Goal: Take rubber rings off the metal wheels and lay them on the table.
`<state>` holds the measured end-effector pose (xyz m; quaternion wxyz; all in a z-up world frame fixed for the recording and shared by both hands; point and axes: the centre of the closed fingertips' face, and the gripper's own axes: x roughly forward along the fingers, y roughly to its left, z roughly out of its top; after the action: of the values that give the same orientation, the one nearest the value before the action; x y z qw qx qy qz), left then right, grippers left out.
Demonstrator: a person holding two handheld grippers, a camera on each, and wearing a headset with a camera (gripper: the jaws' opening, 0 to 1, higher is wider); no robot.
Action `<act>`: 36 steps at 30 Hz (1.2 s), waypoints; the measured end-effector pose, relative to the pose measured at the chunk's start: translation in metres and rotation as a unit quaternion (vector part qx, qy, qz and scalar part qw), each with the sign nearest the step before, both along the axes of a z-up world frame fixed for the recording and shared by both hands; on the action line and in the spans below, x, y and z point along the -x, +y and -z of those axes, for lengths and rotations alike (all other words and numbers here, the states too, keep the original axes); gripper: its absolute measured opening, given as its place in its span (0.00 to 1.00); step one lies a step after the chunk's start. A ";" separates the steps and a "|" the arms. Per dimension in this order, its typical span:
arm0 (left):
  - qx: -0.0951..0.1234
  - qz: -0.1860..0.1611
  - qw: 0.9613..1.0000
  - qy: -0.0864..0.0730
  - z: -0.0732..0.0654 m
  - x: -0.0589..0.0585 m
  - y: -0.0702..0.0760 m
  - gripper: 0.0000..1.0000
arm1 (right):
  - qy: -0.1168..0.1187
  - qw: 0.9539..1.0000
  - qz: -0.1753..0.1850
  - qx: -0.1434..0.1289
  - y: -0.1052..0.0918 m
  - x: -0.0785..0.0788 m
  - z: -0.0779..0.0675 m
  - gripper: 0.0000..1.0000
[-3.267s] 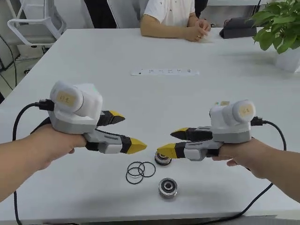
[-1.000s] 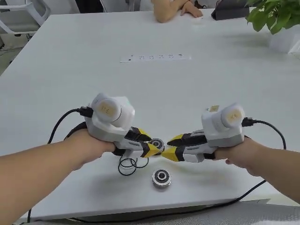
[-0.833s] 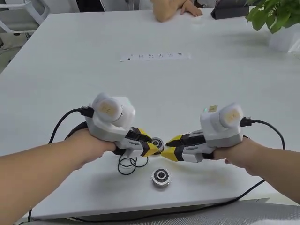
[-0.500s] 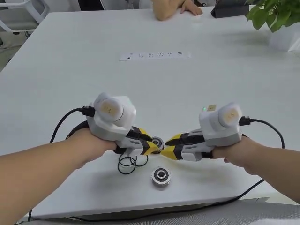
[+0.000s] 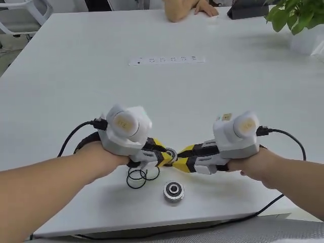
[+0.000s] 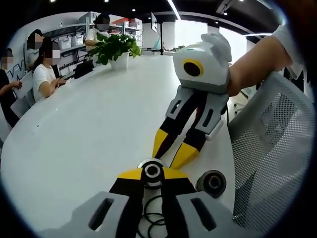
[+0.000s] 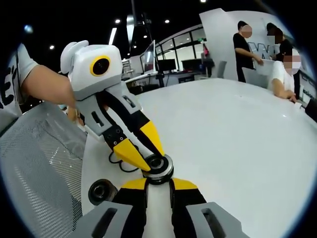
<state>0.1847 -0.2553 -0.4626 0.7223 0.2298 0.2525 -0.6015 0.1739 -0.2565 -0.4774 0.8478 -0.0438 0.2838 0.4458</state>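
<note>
Left gripper: jaws narrow, closed on the metal wheel, with one yellow tip on each side of its rim.
Right gripper: jaws a narrow gap apart, with the tips at the near edge of the same wheel, opposite the left gripper. I cannot tell whether they pinch anything.
Held wheel: between the two pairs of tips, low at the table. I cannot tell whether it rests on the surface or hangs just clear of it.
Second wheel: lies flat on the table near the person's edge, close to the grippers but apart from them.
Rubber rings: black and loose, overlapping, flat on the table under the left gripper and beside the second wheel.
Power strip: white, well beyond the grippers toward the table's middle.
Plant: at the far right corner.
</note>
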 end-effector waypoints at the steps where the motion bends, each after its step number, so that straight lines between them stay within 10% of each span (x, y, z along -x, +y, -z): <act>1: 0.001 0.000 1.000 0.000 -0.001 0.000 0.000 0.07 | 0.000 1.000 0.000 0.000 0.000 0.000 0.000 0.14; 16: 0.002 -0.012 1.000 0.000 -0.001 -0.002 0.000 0.07 | 0.009 1.000 0.008 0.006 -0.004 0.001 0.002 0.03; 36: 0.001 -0.018 1.000 -0.004 -0.001 -0.002 0.000 0.07 | 0.067 0.991 0.083 -0.081 -0.012 -0.004 -0.007 0.00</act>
<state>0.1865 -0.2551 -0.4611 0.7345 0.2268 0.2529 -0.5875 0.1778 -0.2689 -0.4704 0.8615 0.0785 0.3059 0.3976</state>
